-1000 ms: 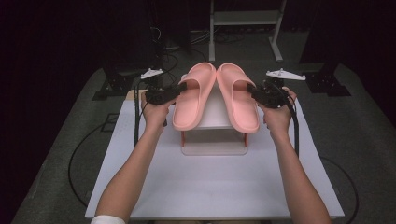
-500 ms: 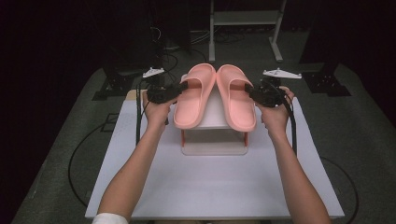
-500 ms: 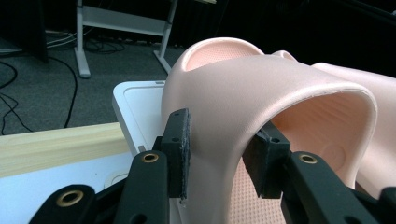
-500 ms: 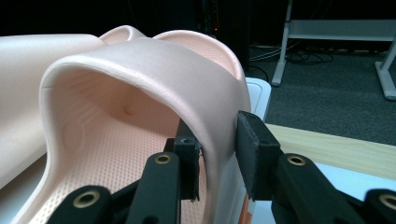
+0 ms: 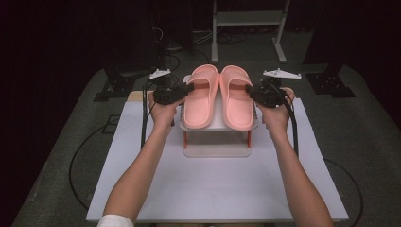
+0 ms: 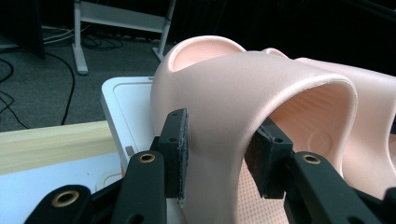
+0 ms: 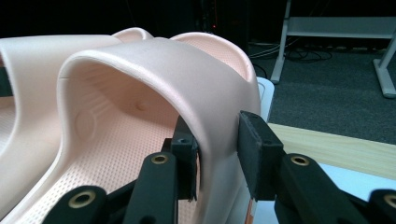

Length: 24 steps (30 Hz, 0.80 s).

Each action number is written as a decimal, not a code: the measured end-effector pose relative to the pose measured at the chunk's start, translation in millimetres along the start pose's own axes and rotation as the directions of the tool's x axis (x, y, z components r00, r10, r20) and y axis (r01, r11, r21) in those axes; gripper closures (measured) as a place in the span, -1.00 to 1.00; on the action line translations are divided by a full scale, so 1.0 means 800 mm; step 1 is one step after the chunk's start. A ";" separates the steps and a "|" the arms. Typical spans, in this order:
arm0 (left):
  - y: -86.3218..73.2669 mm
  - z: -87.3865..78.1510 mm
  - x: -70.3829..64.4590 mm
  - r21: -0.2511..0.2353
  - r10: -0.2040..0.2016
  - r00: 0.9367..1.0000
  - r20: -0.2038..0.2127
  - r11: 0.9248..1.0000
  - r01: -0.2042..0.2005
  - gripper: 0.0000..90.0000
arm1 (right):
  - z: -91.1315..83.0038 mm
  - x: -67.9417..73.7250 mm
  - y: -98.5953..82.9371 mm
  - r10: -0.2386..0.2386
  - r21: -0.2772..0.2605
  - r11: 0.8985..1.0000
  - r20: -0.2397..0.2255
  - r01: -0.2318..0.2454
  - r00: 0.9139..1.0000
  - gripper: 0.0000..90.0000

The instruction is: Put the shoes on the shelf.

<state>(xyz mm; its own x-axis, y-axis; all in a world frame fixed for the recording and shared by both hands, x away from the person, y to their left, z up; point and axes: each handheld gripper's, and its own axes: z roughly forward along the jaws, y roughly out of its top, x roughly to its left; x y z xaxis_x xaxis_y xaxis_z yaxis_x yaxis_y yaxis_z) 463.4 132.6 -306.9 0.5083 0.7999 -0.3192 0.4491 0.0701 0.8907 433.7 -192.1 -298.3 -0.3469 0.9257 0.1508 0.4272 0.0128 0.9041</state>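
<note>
High view: the left gripper [image 5: 189, 89] sits at about nine o'clock from the pair of footwear, its hand [image 5: 161, 111] coming up from the table's near edge. It bites the outer side of the strap of the left salmon-pink moulded foam slide sandal [image 5: 201, 98], probably because the strap is the one raised part a two-jaw tool can pinch from the side. In the left gripper view the jaws stand one outside the strap wall and one inside the arch, closed on the foam of the left sandal [image 6: 243, 93], so the hold looks firm enough to lift or steady it.

Both sandals rest side by side, touching, toes pointing to twelve o'clock, on the small white raised shelf with red legs [image 5: 215, 124], which stands at the far centre of the white tabletop [image 5: 208, 184]. The height keeps the straps level with the grippers' sideways approach.

The right salmon-pink moulded foam slide sandal [image 5: 237, 98] lies at three o'clock of its twin. The right gripper [image 5: 249, 90], held by the right hand [image 5: 275, 113], mirrors the other from three o'clock. In the right gripper view its jaws clamp the outer strap wall of the right sandal [image 7: 154, 79], one pad inside, one outside. The symmetric grip suggests the pair is meant to be handled together and kept aligned. Beyond the table lies grey carpet [image 5: 359, 123].
</note>
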 end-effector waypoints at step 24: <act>-0.002 0.009 -0.001 0.014 0.013 1.000 -0.006 1.000 -0.013 0.34 | 0.016 0.007 0.000 -0.013 0.015 1.000 0.014 0.013 1.000 0.47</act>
<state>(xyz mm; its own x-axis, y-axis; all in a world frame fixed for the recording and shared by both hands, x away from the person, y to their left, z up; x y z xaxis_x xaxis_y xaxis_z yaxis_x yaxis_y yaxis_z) 467.8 127.3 -310.3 0.5098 0.8041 -0.3058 0.4530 0.0513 0.8900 442.6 -182.3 -302.8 -0.3409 0.9306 0.1335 0.4350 0.0303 0.8999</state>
